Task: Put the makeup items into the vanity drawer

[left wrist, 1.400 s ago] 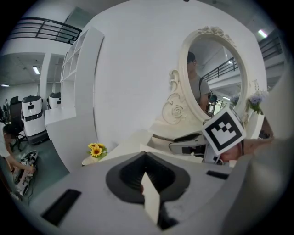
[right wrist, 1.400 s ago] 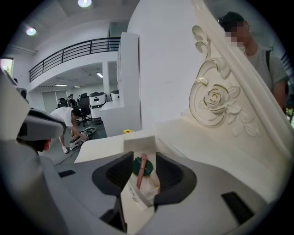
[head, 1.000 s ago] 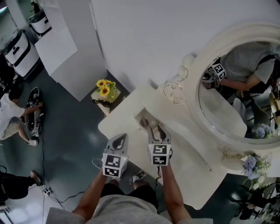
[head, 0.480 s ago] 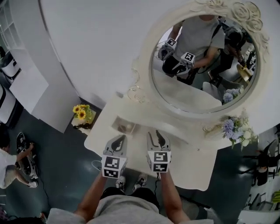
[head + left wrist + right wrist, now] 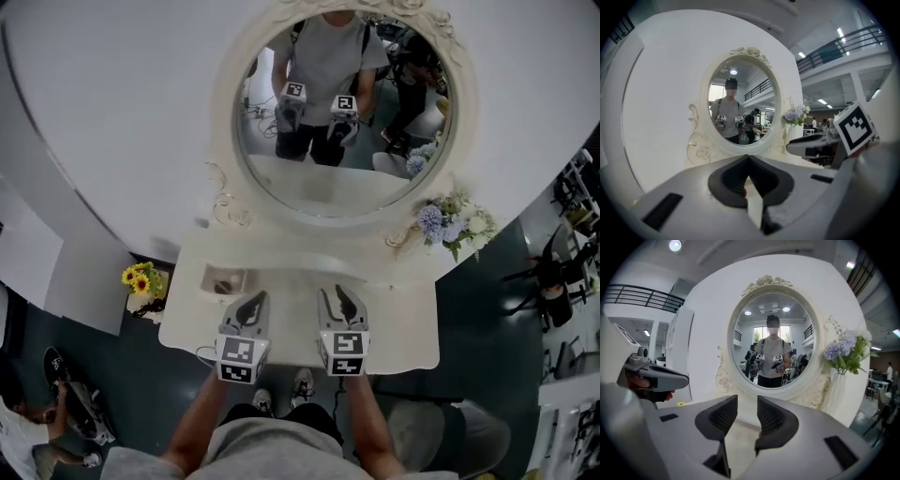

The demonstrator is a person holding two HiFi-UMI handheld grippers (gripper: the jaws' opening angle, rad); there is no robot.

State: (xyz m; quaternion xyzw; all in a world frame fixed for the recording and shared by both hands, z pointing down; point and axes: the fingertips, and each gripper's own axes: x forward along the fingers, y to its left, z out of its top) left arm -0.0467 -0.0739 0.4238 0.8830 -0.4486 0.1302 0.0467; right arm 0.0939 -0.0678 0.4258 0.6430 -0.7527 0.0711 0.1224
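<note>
- Between the jaws of the right gripper (image 5: 747,401) there is nothing. They stand apart, have just been closing a little, and only bare table (image 5: 394,319) shows through the gap.
- Just to its left, the left gripper (image 5: 748,158) has its jaws together at the tips and is also empty.
- Both grippers hang over the table's near edge and point at the mirror (image 5: 337,187) ahead.
- Ahead and to the left of the left gripper, near it, the drawer (image 5: 234,281) sits open. Something dark lies inside, too small to name. No makeup items show on the table around either gripper.
- The drawer's mouth faces up. Its long axis runs side to side, across the line the grippers point along and parallel to the mirror.
- The loading looks done or nearly done, so shutting the drawer is probably what remains. How it shuts I cannot tell.
- The left gripper is the nearer one. Its closed jaws would make a blunt pusher, set square on the middle of the drawer's long side, once nothing rises above the rim.
</note>
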